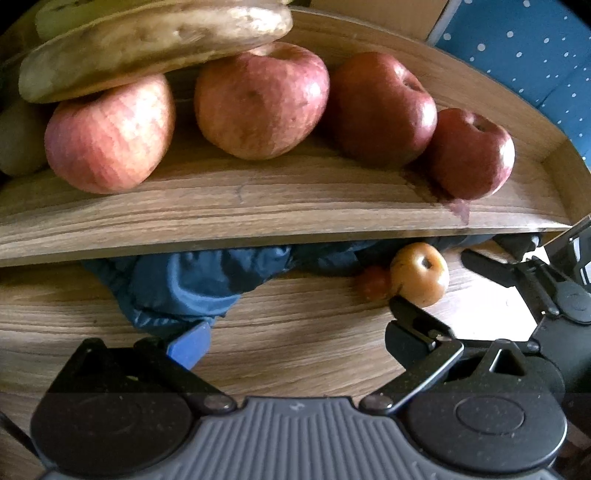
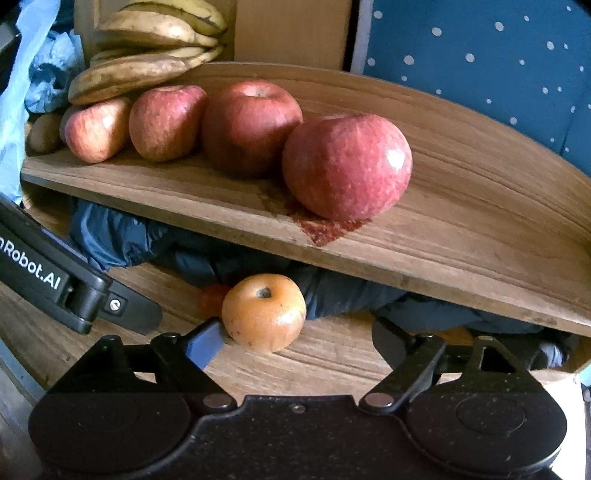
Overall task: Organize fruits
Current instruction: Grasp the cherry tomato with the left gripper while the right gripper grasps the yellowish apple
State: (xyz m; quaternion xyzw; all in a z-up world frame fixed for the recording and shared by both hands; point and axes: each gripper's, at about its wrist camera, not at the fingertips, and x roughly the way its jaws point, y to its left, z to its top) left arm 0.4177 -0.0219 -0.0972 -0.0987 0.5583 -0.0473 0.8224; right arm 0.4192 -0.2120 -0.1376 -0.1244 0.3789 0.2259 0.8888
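Observation:
Four red apples sit in a row on the upper wooden shelf (image 2: 480, 221), the nearest one (image 2: 347, 166) at the right end. Spotted bananas (image 2: 147, 55) rest on the left apples. On the lower board lies a round orange-yellow fruit (image 2: 264, 314) with a small red fruit (image 2: 212, 297) behind it. My right gripper (image 2: 295, 336) is open around the orange fruit: its blue left pad is at the fruit's side and the right finger stands well clear. My left gripper (image 1: 291, 332) is open and empty, and the orange fruit (image 1: 419, 273) is just beyond its right finger.
A crumpled blue cloth (image 1: 184, 284) lies under the shelf, reaching my left gripper's left pad. A kiwi (image 2: 44, 133) sits at the shelf's left end. Blue dotted fabric (image 2: 480, 55) and a cardboard box (image 2: 291, 29) stand behind. The shelf's front edge overhangs the lower board.

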